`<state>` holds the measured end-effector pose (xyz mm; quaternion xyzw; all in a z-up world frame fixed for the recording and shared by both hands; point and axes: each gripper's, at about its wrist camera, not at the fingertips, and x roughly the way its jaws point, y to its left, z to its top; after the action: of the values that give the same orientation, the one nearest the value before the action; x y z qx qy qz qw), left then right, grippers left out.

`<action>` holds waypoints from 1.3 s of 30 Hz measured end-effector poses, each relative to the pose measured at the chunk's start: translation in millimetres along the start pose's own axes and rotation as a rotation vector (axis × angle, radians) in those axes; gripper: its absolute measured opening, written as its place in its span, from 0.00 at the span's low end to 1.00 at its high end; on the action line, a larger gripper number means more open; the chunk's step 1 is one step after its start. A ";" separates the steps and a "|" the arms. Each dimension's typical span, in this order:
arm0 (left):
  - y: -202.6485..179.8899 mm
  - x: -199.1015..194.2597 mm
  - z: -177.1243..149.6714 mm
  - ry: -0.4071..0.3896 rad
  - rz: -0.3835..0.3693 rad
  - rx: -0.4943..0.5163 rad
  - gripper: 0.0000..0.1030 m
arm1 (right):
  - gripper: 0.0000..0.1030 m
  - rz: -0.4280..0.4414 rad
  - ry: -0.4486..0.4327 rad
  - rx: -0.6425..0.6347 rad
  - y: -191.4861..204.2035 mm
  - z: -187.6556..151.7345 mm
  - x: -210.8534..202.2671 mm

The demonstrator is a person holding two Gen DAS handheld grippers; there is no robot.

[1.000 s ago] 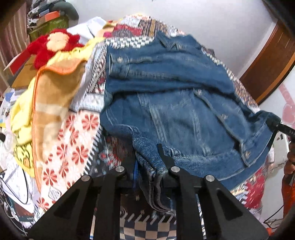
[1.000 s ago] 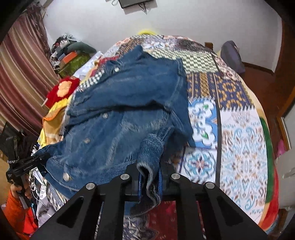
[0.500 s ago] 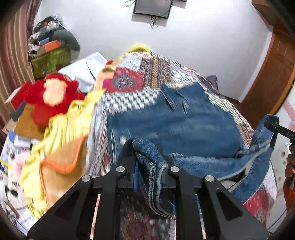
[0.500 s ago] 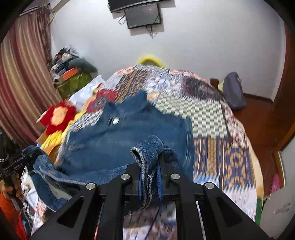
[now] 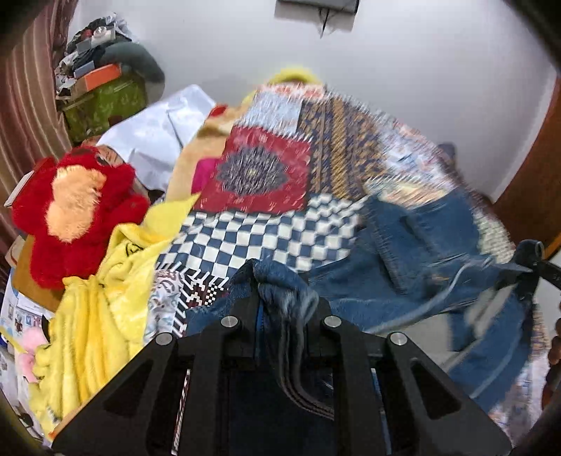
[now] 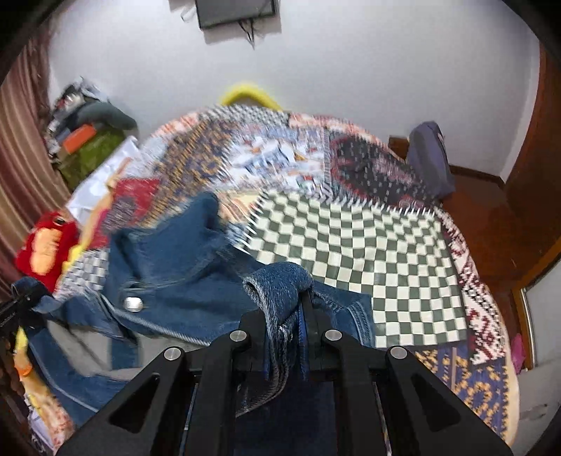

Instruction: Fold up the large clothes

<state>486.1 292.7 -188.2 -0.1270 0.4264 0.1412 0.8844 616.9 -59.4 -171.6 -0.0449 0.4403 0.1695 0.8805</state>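
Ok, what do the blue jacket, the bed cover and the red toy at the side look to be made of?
Jacket: denim, seemingly; faded blue weave, stitched seams, a shiny metal button. Bed cover: a printed woven fabric, probably cotton, matte, in patchwork-style panels; blur hides the weave. Red toy: plush, with a fuzzy long pile and a paler orange face patch.

Motion blur smears the quilt [image 5: 350, 140] and the denim jacket [image 5: 438, 252]. Jacket folds hide each gripper's fingertips. The wall screen [image 6: 236, 12] is cut off by the top edge.
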 end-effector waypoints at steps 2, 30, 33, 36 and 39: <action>2.7 23.2 -5.3 0.040 0.003 -0.007 0.16 | 0.10 -0.019 0.030 -0.011 -1.0 -5.4 20.8; 21.2 -23.8 -21.7 0.035 0.171 0.142 0.64 | 0.10 0.082 0.061 0.008 -38.7 -3.9 -24.9; 8.5 -44.3 -39.9 0.010 0.106 0.177 0.83 | 0.10 0.057 0.101 0.017 -40.7 -5.3 -13.5; -10.0 -48.7 -55.3 0.012 0.024 0.218 0.87 | 0.10 0.003 0.219 0.026 -39.5 -13.3 17.8; -32.4 -31.9 -66.3 0.060 -0.020 0.250 0.88 | 0.11 -0.033 0.231 0.006 -34.1 -22.6 31.7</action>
<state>431.0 235.3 -199.6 -0.0242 0.4655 0.0743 0.8816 628.8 -88.3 -212.8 -0.0687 0.5384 0.1473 0.8269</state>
